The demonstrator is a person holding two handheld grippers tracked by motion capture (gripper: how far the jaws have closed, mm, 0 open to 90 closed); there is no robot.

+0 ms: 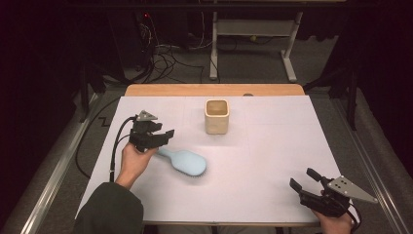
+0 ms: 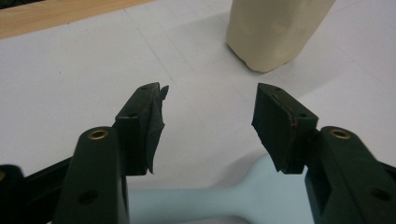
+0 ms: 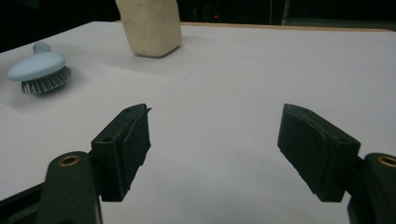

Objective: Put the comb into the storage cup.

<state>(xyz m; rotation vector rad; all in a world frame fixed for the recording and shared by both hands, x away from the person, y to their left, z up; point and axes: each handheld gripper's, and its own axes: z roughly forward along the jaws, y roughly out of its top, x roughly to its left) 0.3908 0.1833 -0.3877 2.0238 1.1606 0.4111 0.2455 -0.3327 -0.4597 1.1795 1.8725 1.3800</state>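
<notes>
The light-blue hairbrush lies bristles down on the white table cover, left of the middle and nearer our edge than the cup, its handle pointing toward our left hand. Our left gripper hangs right over that handle's end; in the left gripper view the pale handle runs below and between the black jaws, which stand apart with only the table showing between the pads, so nothing is gripped. We judge this to be the reach for the brush, with the grasp not yet made. The next move, as we see it, calls for lowering the jaws on either side of the handle, closing firmly on its narrow part, and lifting without letting the heavy head swing. The beige square cup stands upright beyond the brush, well apart from it, toward the wooden far edge; from above its inside looks empty, though the bottom is in shade. It seems the likely place for the brush, handle down, but that is our guess. Our right gripper rests at the near right corner, its jaws wide apart and holding nothing, the brush and cup far off across the cover.
</notes>
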